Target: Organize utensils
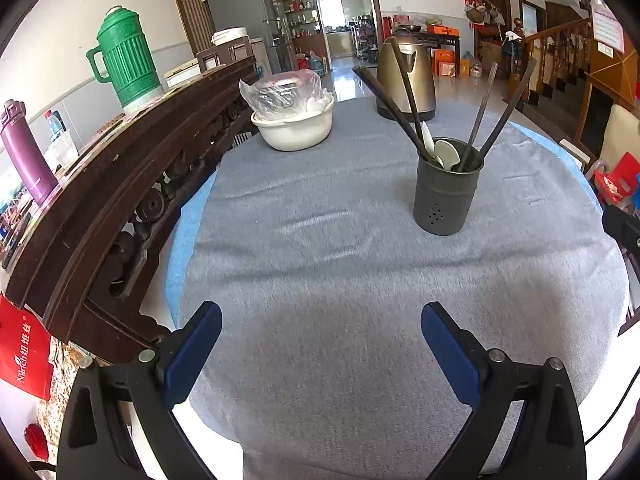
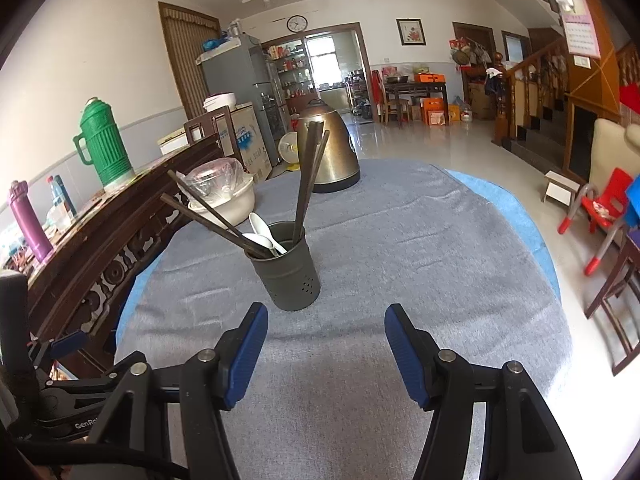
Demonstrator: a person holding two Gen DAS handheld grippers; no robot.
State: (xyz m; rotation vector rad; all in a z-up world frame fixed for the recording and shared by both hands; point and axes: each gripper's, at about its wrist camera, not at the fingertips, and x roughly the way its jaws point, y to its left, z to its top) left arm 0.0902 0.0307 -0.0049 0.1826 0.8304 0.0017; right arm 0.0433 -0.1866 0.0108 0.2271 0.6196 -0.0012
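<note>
**A lived-in family home**

We are in the main room of a house. A green thermos jug [image 1: 125, 58] and a metal kettle [image 1: 406, 76] stand around the cloth-covered surface [image 1: 320, 248], with a refrigerator [image 2: 240, 80], a wall clock [image 2: 297, 23] and a framed picture [image 2: 410, 32] beyond. A wooden staircase [image 2: 532, 92] rises on the right beside a red child's chair [image 2: 604, 204]. Through the far doorway we see what may be kitchen shelves [image 1: 298, 4].

Bright daylight, glare on the floor [image 2: 452, 148], sharp focus, fisheye-bent dark edges.
</note>
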